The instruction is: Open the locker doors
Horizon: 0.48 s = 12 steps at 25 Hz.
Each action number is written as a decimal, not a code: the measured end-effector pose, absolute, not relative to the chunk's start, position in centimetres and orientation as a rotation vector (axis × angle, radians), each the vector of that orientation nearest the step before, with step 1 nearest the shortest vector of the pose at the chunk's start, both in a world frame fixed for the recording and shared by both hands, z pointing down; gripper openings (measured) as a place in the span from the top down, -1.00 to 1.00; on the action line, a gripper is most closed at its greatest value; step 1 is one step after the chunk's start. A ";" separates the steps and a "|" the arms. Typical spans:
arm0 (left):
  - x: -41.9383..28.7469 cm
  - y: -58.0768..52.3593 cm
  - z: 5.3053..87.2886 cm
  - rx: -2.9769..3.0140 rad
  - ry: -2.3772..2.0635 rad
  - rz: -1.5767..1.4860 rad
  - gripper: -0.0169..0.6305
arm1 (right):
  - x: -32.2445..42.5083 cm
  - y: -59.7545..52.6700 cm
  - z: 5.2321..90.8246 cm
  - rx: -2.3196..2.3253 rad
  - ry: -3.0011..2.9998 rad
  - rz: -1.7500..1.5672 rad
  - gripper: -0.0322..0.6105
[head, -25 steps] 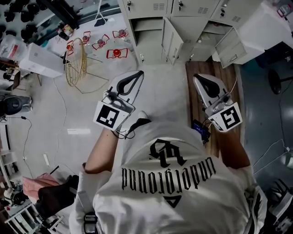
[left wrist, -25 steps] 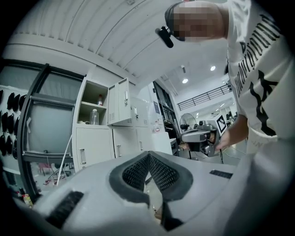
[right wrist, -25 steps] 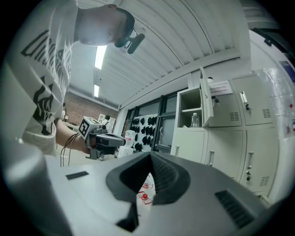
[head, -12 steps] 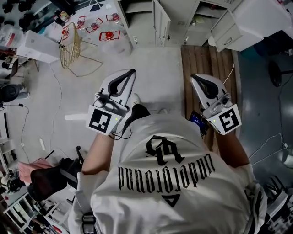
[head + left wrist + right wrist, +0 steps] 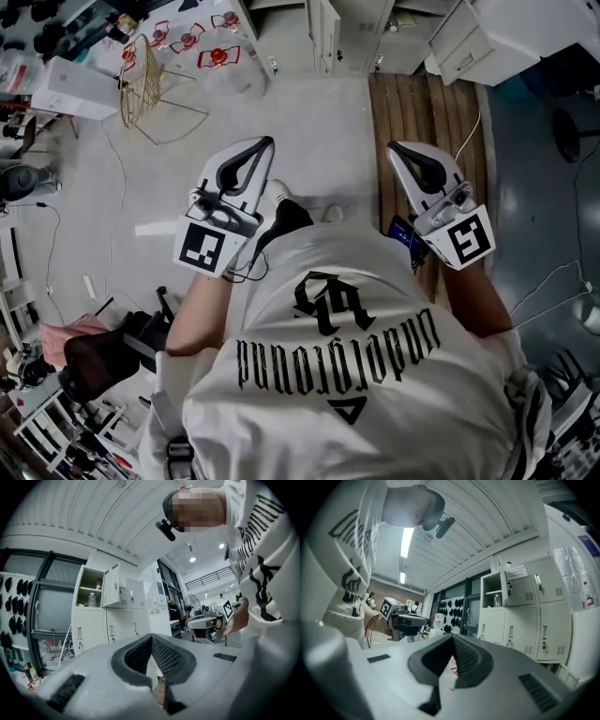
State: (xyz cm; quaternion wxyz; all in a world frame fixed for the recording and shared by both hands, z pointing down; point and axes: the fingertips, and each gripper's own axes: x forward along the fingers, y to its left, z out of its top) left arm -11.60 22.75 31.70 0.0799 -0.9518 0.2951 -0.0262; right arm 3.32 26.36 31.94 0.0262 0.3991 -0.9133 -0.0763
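1. Lockers stand well ahead of left gripper and right gripper, some doors already open.
2. Left gripper's jaws are pressed together, nothing between.
3. Right gripper's jaws likewise meet, empty.

A pale, smooth floor lies beside a strip of brown wooden boards, with darker grey flooring to the right. A gold wire frame stands on the pale part, near a white box. A dark office chair sits at the lower left. Overhead, a ribbed white ceiling carries long strip lights. A dark-framed window fills one wall, and a standing fan is farther off.
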 end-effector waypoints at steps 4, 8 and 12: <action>-11.7 23.3 31.0 -2.841 0.886 -0.053 0.93 | 3.3 26.7 31.4 1.231 -2.824 -0.286 0.89; -11.6 23.5 30.9 -2.849 0.884 -0.045 0.93 | 3.3 26.8 31.3 1.242 -2.822 -0.284 0.89; -11.2 23.2 31.2 -2.851 0.872 -0.047 0.93 | 3.3 26.2 31.6 1.232 -2.826 -0.272 0.89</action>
